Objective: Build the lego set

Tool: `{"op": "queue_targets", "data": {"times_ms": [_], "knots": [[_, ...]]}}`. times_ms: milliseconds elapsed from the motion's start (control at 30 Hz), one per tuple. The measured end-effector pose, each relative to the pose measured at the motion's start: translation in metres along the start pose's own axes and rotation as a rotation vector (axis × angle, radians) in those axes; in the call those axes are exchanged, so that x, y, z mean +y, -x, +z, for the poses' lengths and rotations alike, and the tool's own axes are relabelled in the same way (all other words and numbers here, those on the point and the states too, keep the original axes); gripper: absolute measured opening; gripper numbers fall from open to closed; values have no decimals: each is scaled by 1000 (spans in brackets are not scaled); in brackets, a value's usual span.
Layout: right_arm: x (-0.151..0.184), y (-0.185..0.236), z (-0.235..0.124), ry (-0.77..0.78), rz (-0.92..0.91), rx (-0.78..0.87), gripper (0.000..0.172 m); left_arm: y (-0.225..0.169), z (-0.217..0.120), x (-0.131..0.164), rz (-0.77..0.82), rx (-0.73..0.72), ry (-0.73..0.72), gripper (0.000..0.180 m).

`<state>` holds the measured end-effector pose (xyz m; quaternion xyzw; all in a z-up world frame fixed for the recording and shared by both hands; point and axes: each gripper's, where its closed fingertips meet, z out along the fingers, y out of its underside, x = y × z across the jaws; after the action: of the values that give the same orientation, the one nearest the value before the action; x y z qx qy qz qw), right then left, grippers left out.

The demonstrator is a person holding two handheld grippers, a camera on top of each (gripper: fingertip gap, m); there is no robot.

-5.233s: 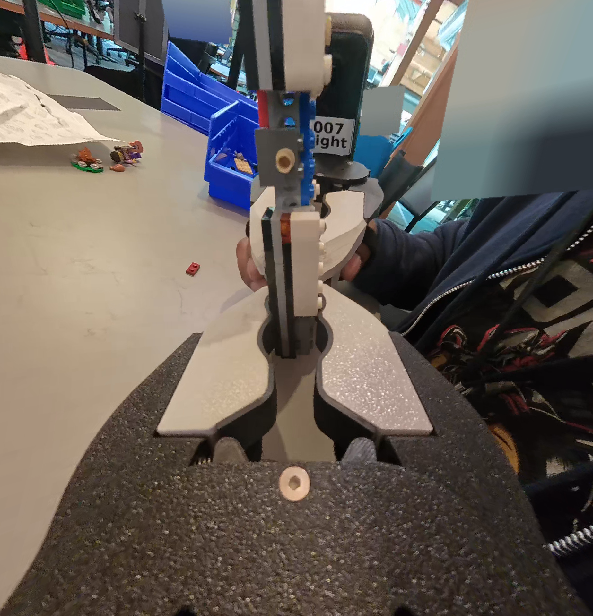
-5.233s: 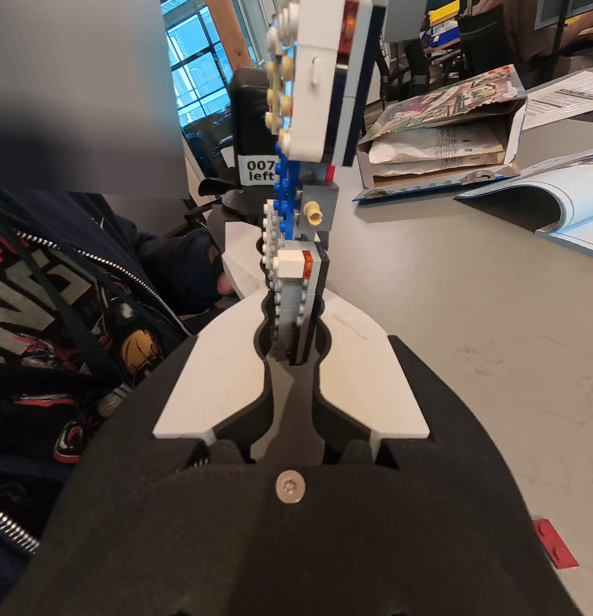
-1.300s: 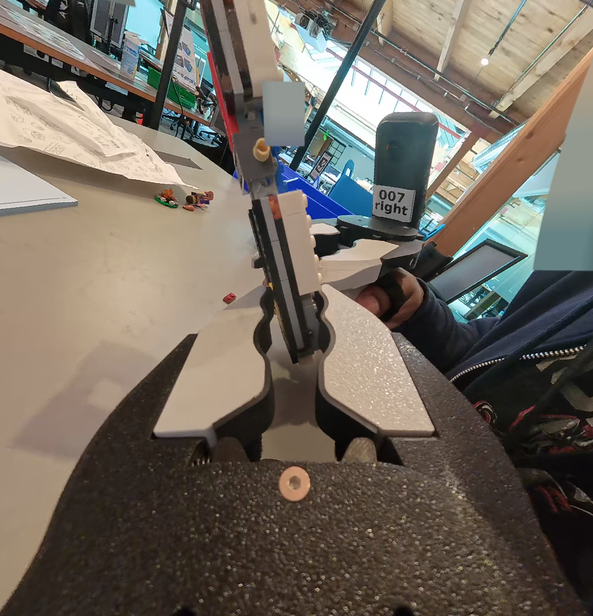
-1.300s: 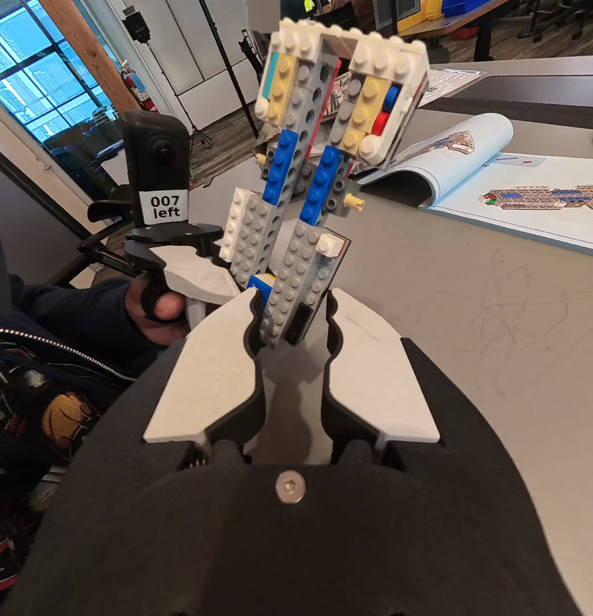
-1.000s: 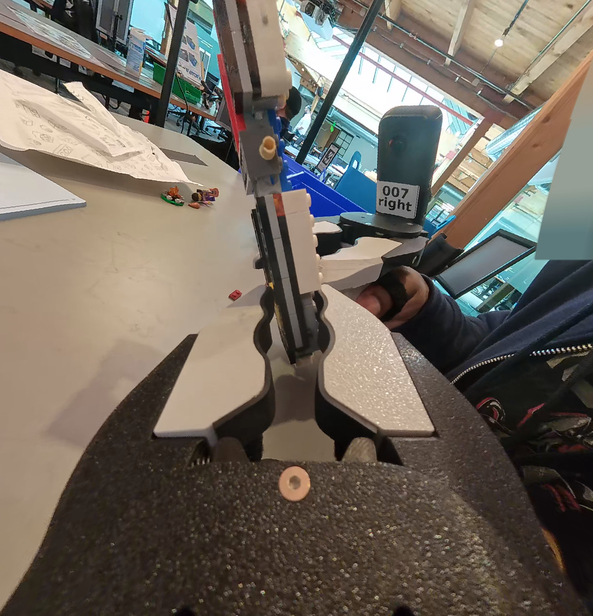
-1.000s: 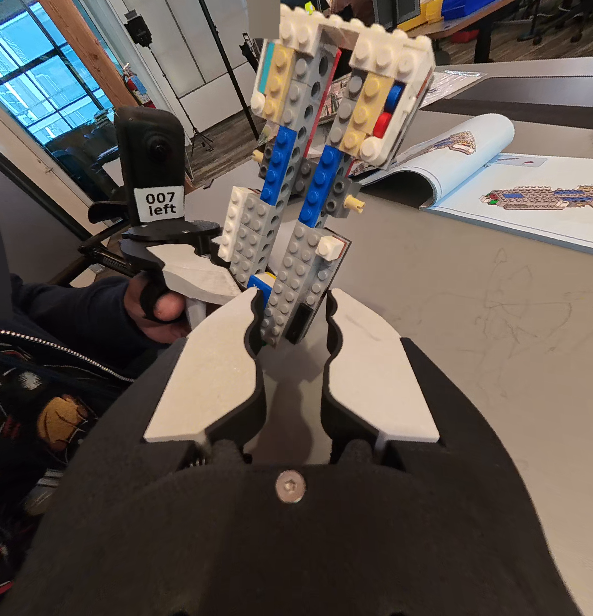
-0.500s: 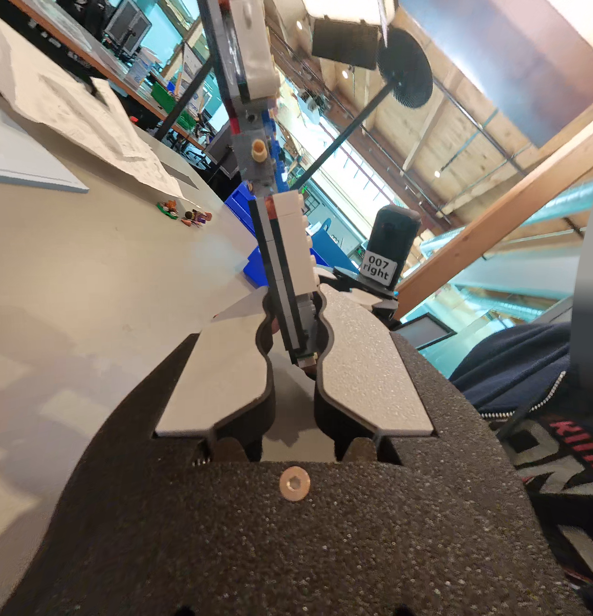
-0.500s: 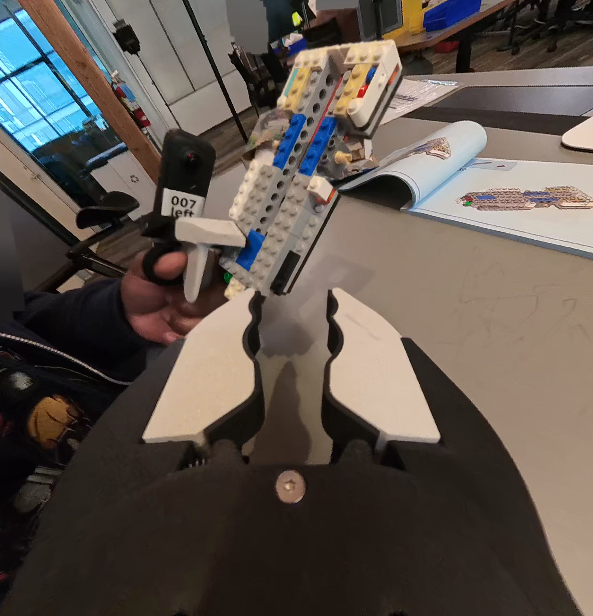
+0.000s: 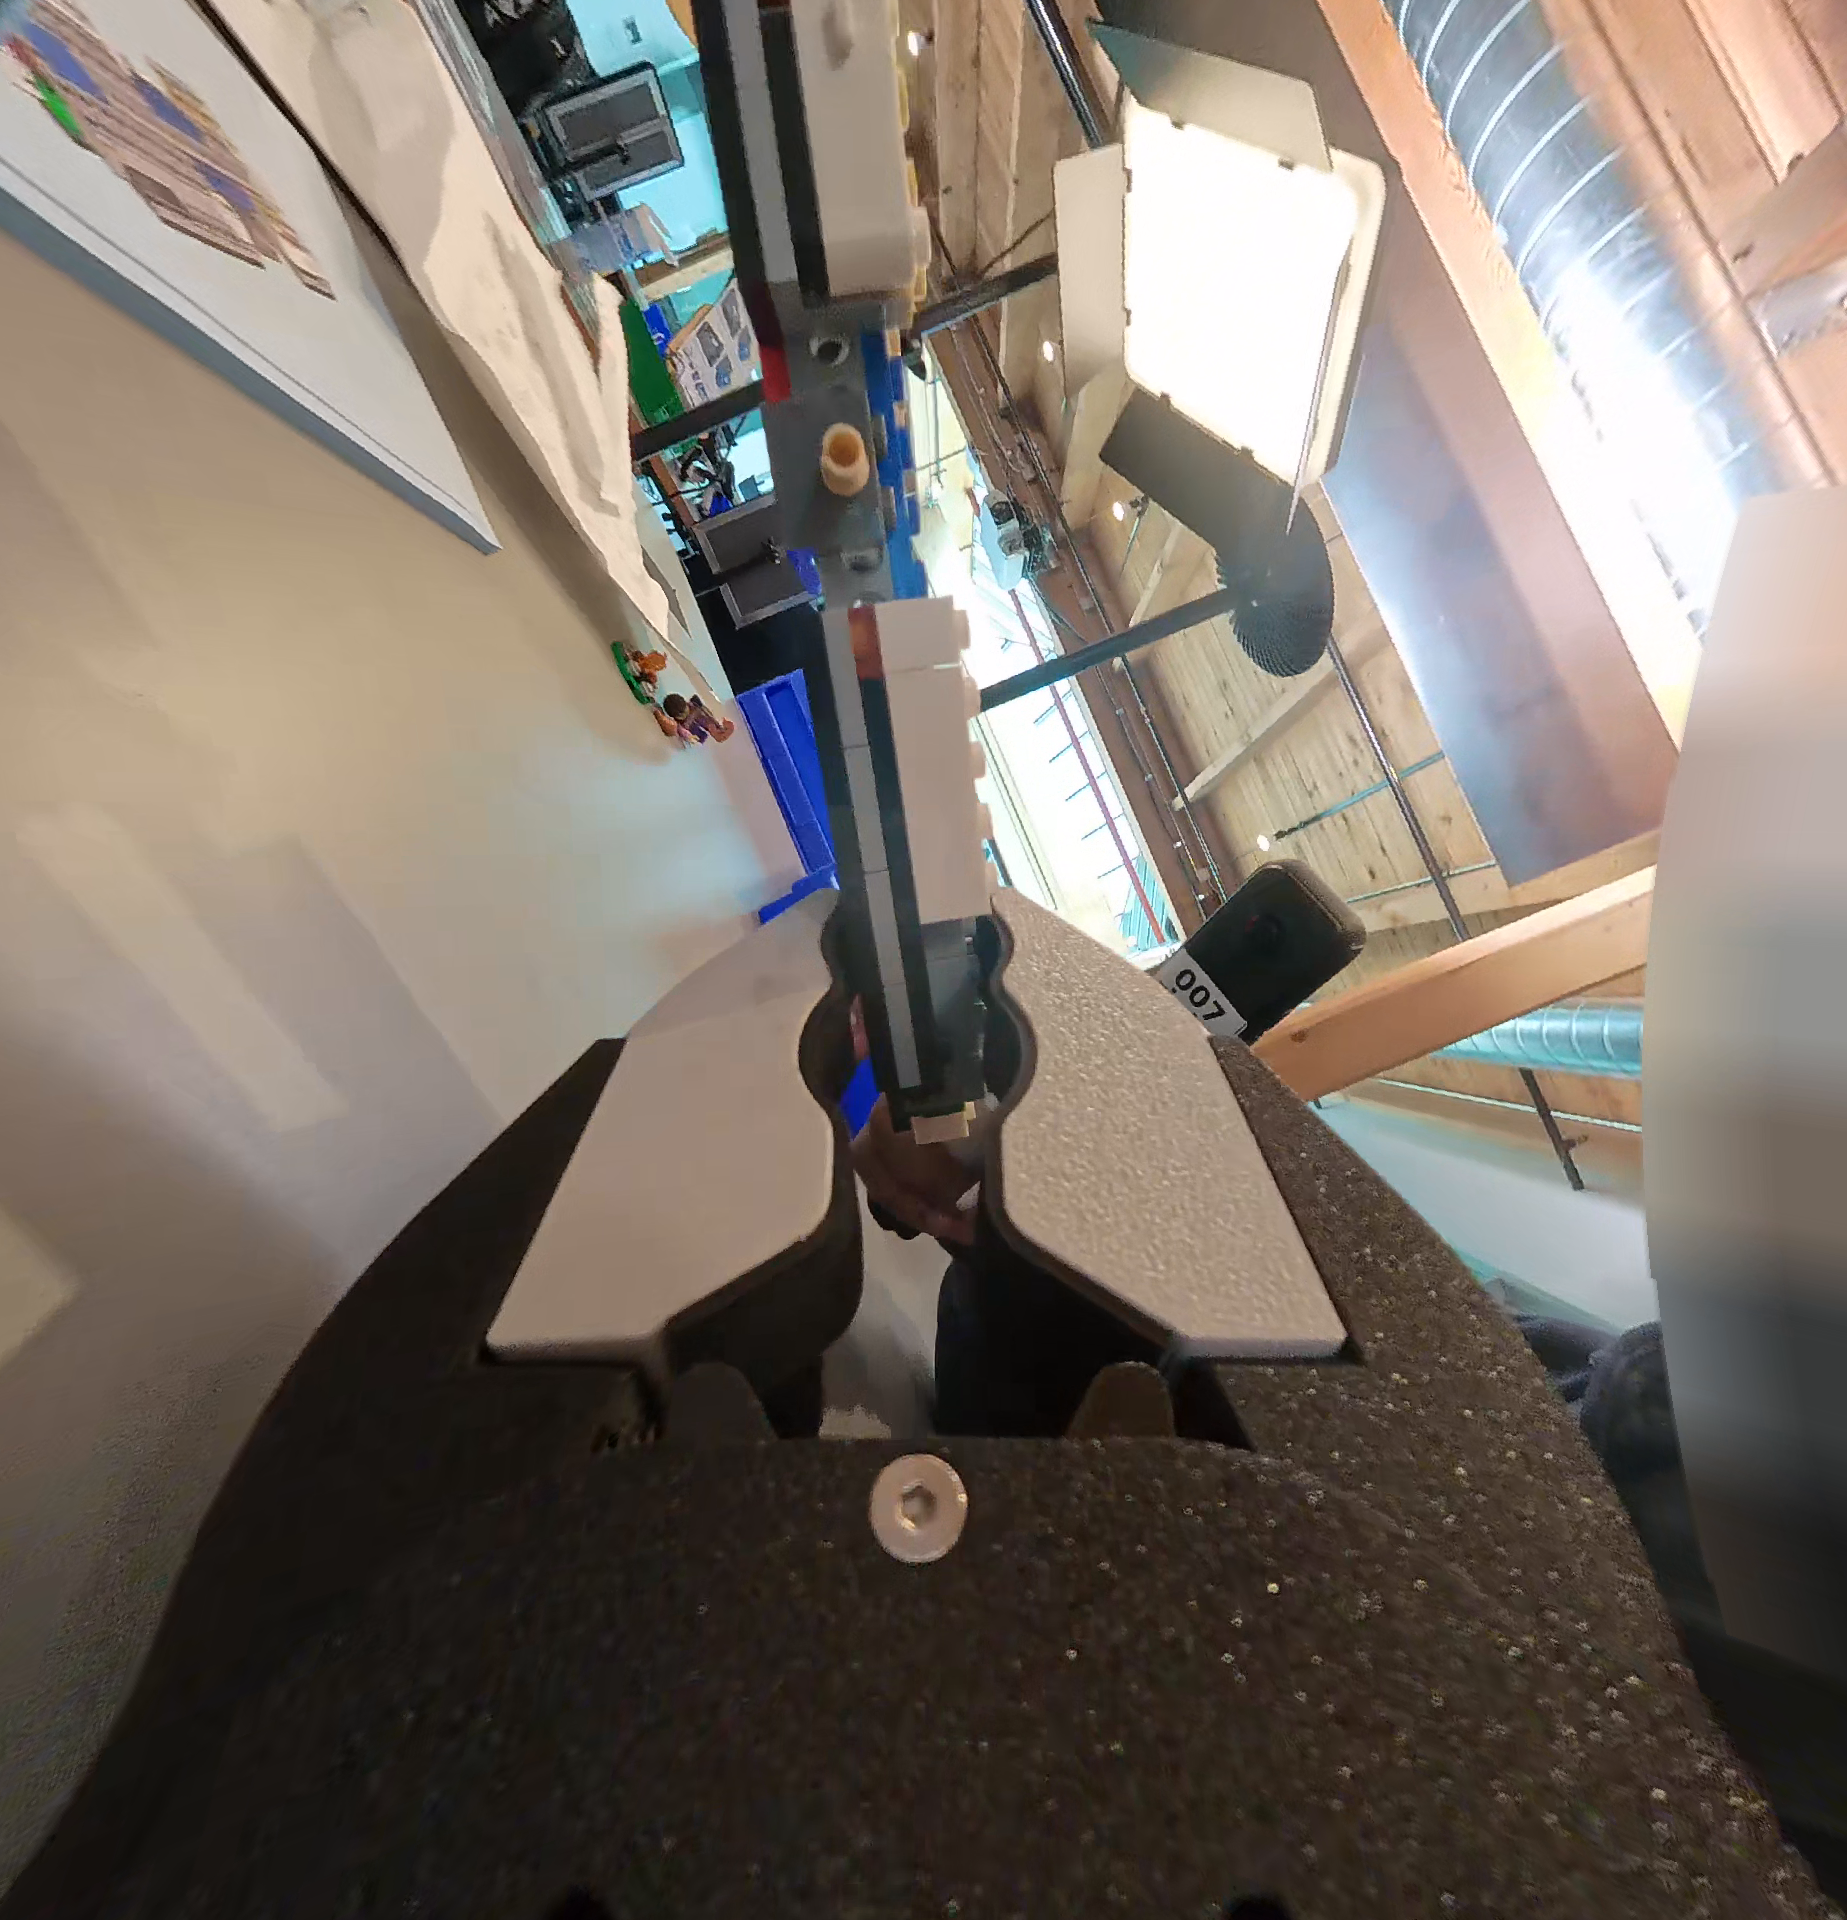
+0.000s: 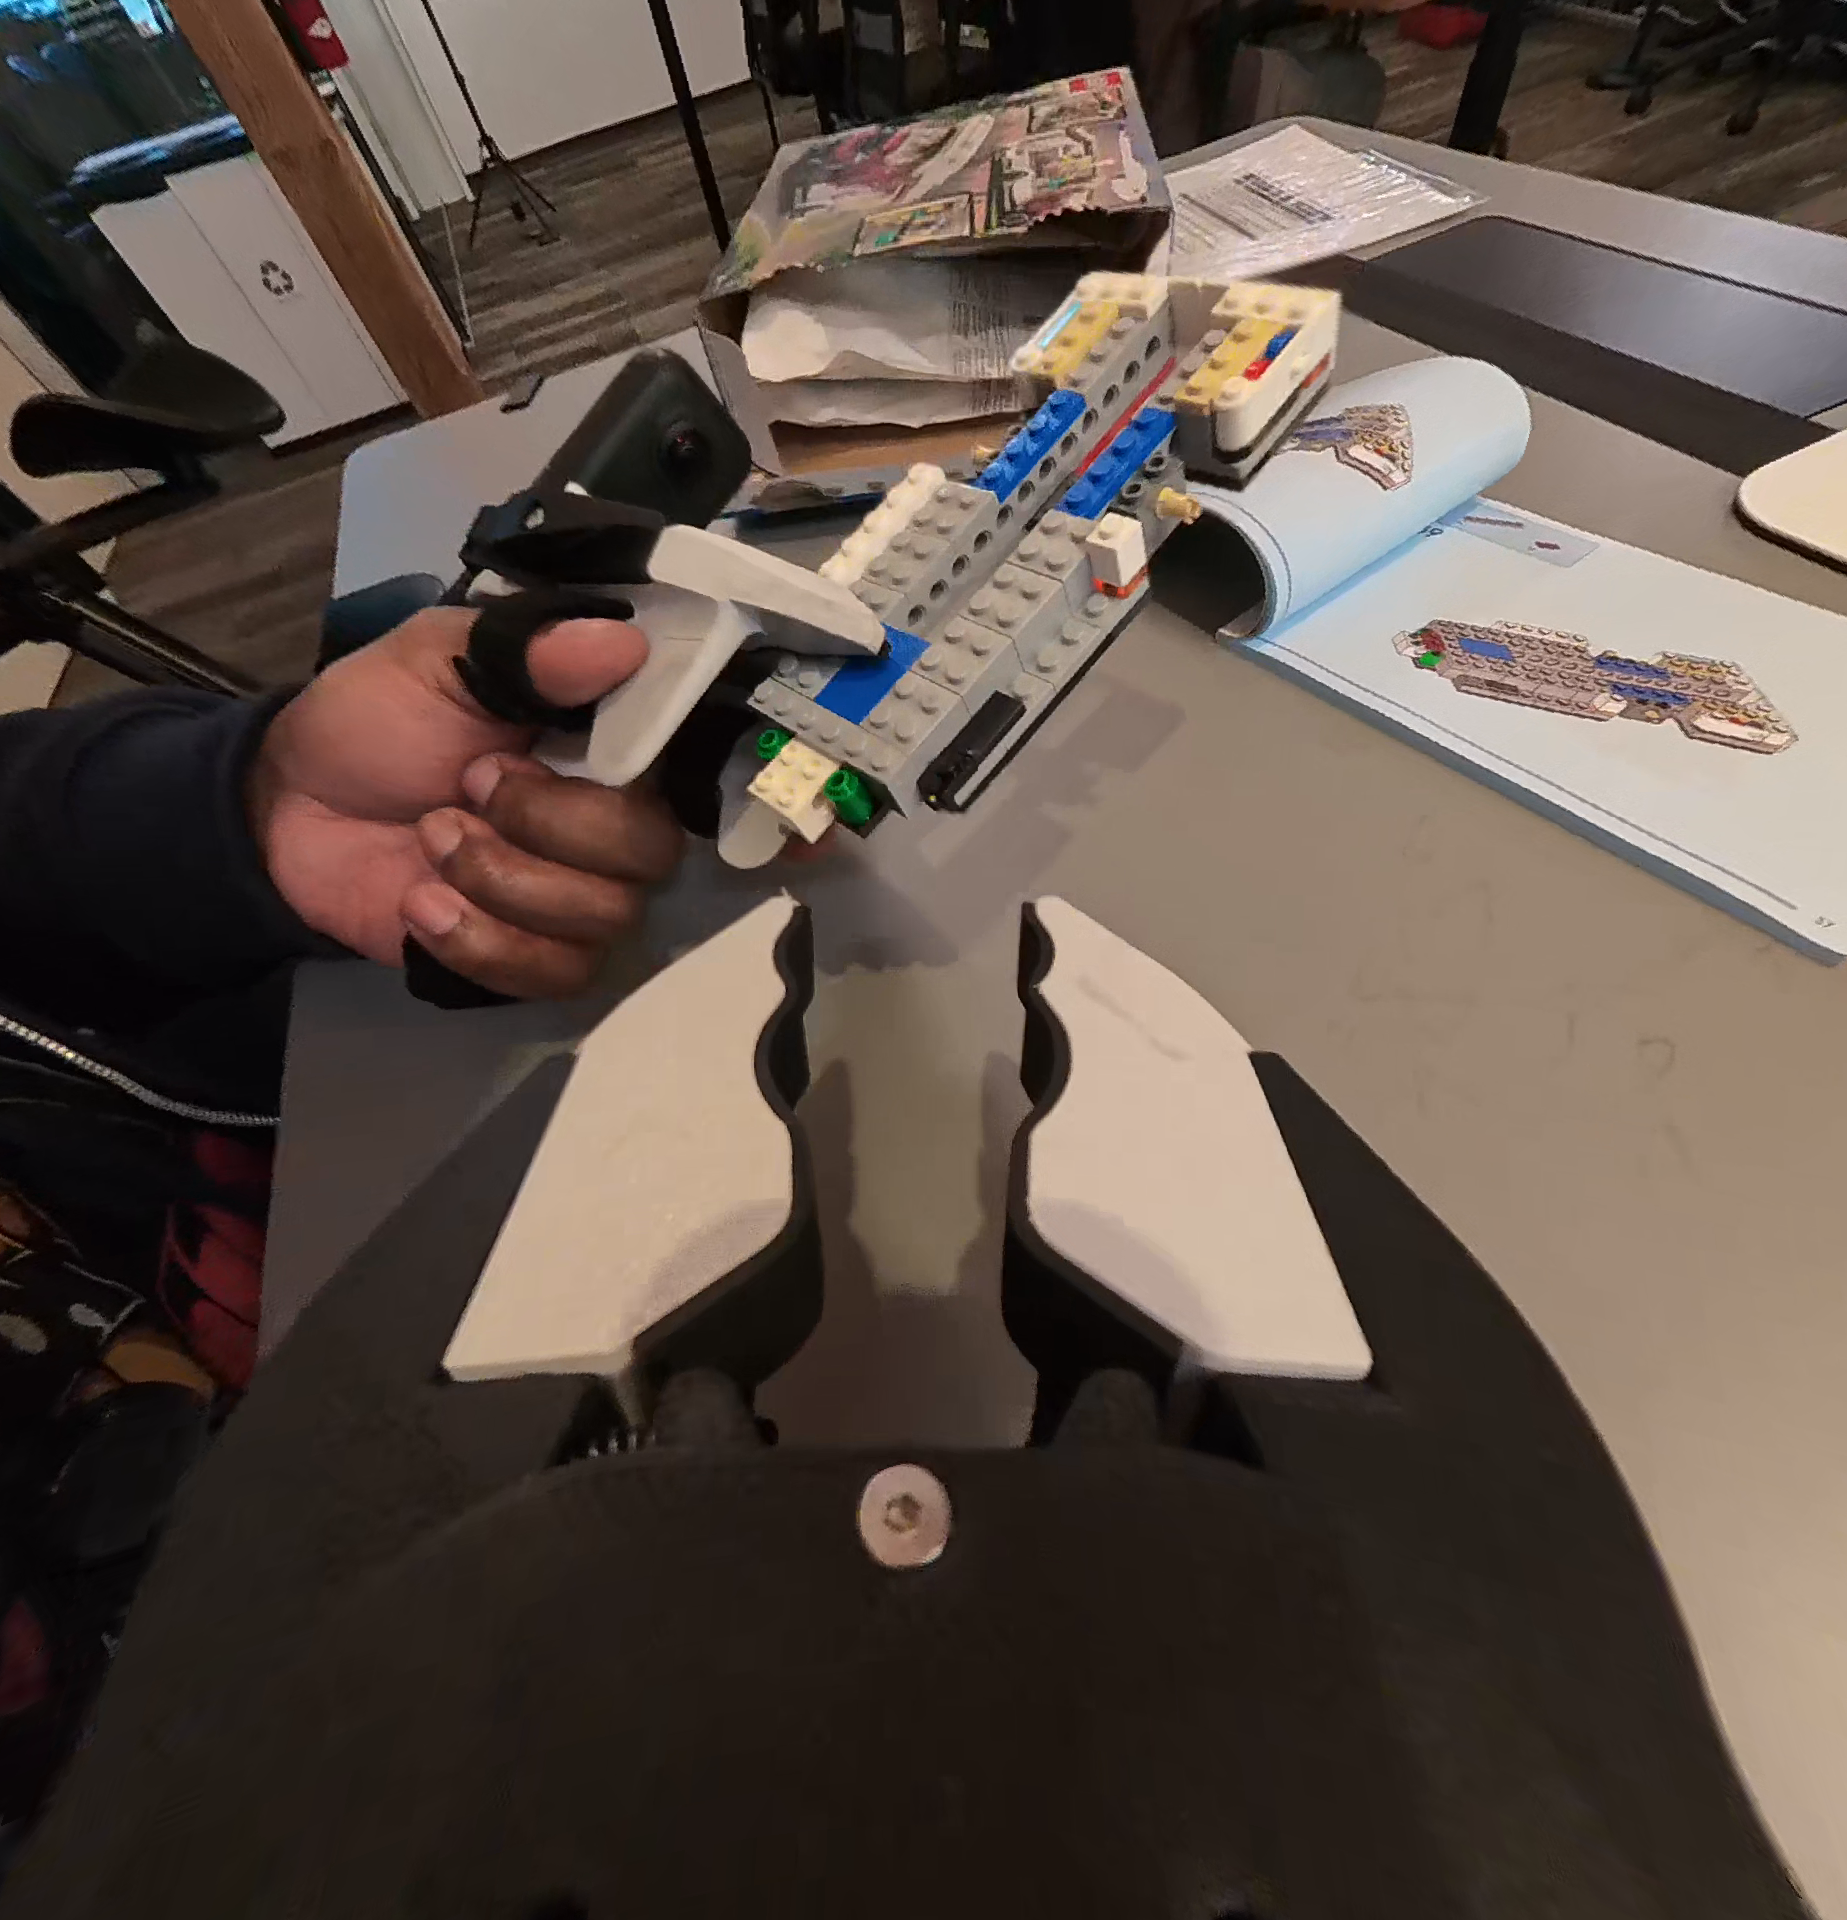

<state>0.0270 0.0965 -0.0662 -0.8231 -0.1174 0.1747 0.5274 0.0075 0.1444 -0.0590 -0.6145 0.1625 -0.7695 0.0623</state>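
The grey surface [image 10: 1418, 1039] carries an open instruction booklet [image 10: 1584, 665], a torn cardboard box [image 10: 929, 260] stuffed with paper, and farther off a blue bin [image 9: 784, 769] with some small figures [image 9: 670, 696] beside it. Above the surface a long brick model [image 10: 1033, 551] of grey, blue, white and tan pieces is held tilted, its far end raised over the booklet and its near end low. It is carried by the left gripper [image 9: 914, 997] alone, gripped in the person's hand [image 10: 451, 790]; the fingers [image 9: 1095, 1101] are seen closed against the two flat faces of the model's near end, clamped on it edge-on with only that end inside the grasp. With so long a model held by one end, the hold would best be kept firm and level and the model turned slowly, since a sideways knock could pry the layers apart. The right gripper [image 10: 906, 925] is seen just short of the model's near end, not touching it, its fingers [image 10: 1137, 1122] apart with nothing between them but bare surface.
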Motion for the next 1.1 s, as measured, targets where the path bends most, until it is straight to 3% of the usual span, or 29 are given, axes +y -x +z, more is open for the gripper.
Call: {"op": "queue_targets", "data": {"times_ms": [467,700,867,1100], "knots": [[70,-50,-52,227,33,200,36,25,-2,-12,-124,-67,9,20],[81,-72,-54,237,61,280,35,27,3,-7,-138,-69,37,21],[87,-70,-49,288,44,228,30,27,7,-4,-144,-62,69,21],[87,-76,-47,300,43,200,35,25,33,-4,-158,2,121,21]]}}
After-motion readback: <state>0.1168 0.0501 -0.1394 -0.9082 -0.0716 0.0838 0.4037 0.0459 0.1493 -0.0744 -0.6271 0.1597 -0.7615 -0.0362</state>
